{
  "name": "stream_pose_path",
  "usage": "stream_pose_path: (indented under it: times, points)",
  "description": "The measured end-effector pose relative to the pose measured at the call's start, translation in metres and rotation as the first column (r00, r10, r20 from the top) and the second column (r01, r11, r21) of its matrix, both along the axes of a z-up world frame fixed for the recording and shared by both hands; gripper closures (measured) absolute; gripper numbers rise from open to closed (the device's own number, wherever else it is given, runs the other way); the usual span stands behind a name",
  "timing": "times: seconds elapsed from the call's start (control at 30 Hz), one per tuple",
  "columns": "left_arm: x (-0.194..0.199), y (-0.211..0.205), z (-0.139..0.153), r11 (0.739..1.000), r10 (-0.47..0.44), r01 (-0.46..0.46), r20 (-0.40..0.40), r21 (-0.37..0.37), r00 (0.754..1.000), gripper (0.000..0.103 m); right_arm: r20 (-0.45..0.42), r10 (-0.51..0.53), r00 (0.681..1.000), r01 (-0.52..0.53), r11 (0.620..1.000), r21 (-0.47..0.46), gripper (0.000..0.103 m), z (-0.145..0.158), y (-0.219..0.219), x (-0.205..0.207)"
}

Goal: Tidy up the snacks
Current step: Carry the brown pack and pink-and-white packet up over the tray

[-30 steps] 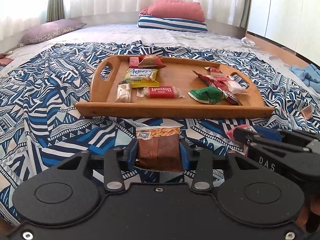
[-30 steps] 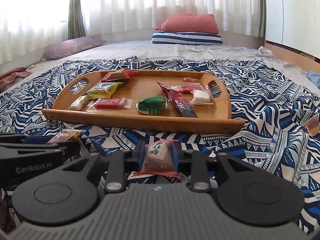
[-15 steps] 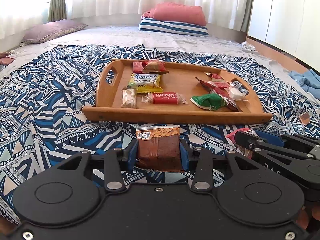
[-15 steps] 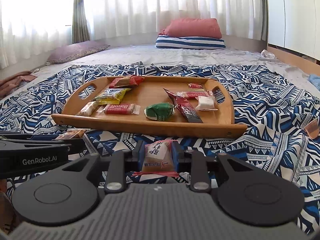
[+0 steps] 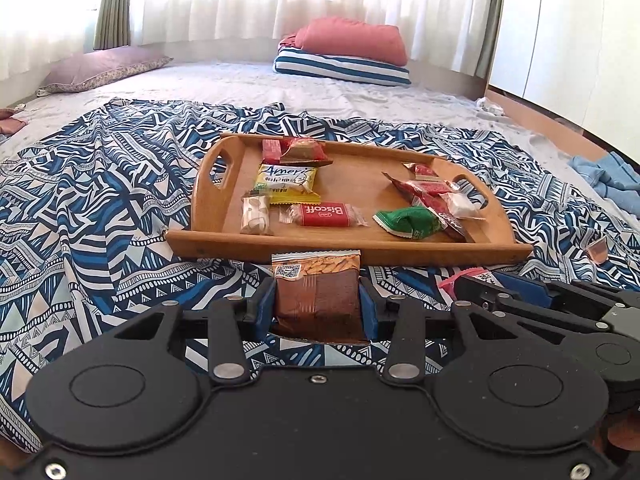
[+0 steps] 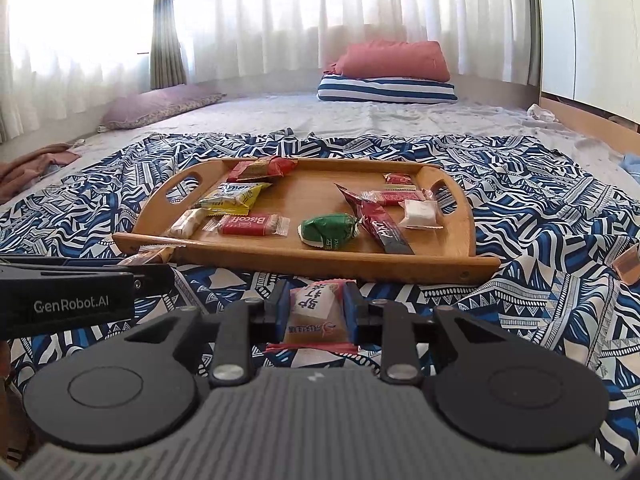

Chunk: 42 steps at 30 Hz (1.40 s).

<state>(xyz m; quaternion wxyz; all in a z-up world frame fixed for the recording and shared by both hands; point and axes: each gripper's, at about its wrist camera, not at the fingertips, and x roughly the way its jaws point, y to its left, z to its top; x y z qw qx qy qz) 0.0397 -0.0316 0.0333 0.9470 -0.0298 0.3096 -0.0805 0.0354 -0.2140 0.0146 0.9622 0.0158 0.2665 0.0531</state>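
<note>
I have both grippers angled downward, low over the patterned blue-and-white blanket, side by side and just short of the near rim of the wooden tray. My left gripper has its blue pads squeezed narrowly against the sides of a brown nut packet, which stands upright between them with its printed top edge showing. My right gripper is pinched closer together on a small pink-edged white packet, held upright too. From the left wrist camera I see the right gripper just beside me, its fingers lying nearly level. Counting what lies in the tray: two red wrappers at the far left corner, one yellow packet, one pale nougat-like bar, one red Biscoff biscuit, one green packet, one long dark red stick, one white square sweet, and two small red pieces near the right handle; ten in all. One more small brownish wrapper lies on the blanket, well to the right of the tray. At the far end of the bed sit three pillows.
</note>
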Motion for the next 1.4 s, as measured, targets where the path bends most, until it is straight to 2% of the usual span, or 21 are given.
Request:
stream_pose_path:
  times: [0.6, 1.07, 1.4]
  points:
    - [0.017, -0.005, 0.011, 1.000, -0.018, 0.018, 0.003, -0.006, 1.000, 0.063, 0.013, -0.005, 1.000, 0.005, 1.000, 0.006, 0.071, 0.008, -0.002, 0.010]
    - [0.072, -0.014, 0.035, 0.999, -0.041, 0.041, -0.008, -0.030, 0.999, 0.063, 0.021, -0.033, 0.999, 0.031, 0.997, 0.074, 0.071, 0.024, -0.014, 0.049]
    - [0.117, -0.024, 0.039, 0.999, -0.035, 0.035, -0.026, -0.033, 0.999, 0.063, 0.008, -0.060, 0.998, 0.058, 0.989, 0.138, 0.071, 0.029, -0.027, 0.088]
